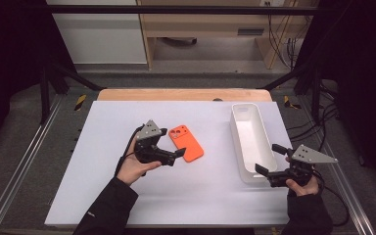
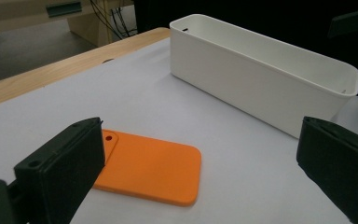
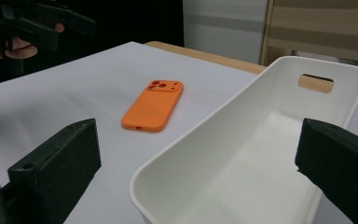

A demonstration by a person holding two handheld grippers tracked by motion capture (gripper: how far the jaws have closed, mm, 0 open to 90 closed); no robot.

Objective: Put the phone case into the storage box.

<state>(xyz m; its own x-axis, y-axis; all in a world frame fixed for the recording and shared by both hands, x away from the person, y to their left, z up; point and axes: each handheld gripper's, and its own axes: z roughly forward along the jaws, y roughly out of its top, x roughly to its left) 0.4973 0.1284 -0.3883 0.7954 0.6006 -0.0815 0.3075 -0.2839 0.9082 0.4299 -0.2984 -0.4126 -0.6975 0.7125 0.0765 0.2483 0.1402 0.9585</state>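
Observation:
An orange phone case (image 1: 187,143) lies flat, camera cut-outs up, near the middle of the white mat (image 1: 127,196). My left gripper (image 1: 172,142) hovers open just left of it. In the left gripper view the case (image 2: 154,170) lies low between the jaws, partly behind the left one, and my left gripper (image 2: 200,135) holds nothing. A long white tray (image 1: 239,142) stands empty at the right. My right gripper (image 1: 269,159) is open at the tray's near right corner. In the right gripper view the tray's near end (image 3: 200,128) lies between the jaws, with the case (image 3: 154,105) beyond.
A wooden table edge (image 1: 181,94) runs along the back of the mat. Black frame bars (image 1: 58,73) and cables (image 1: 318,122) flank the table. A pale cabinet (image 1: 98,34) stands behind. Bare mat lies in front of both hands.

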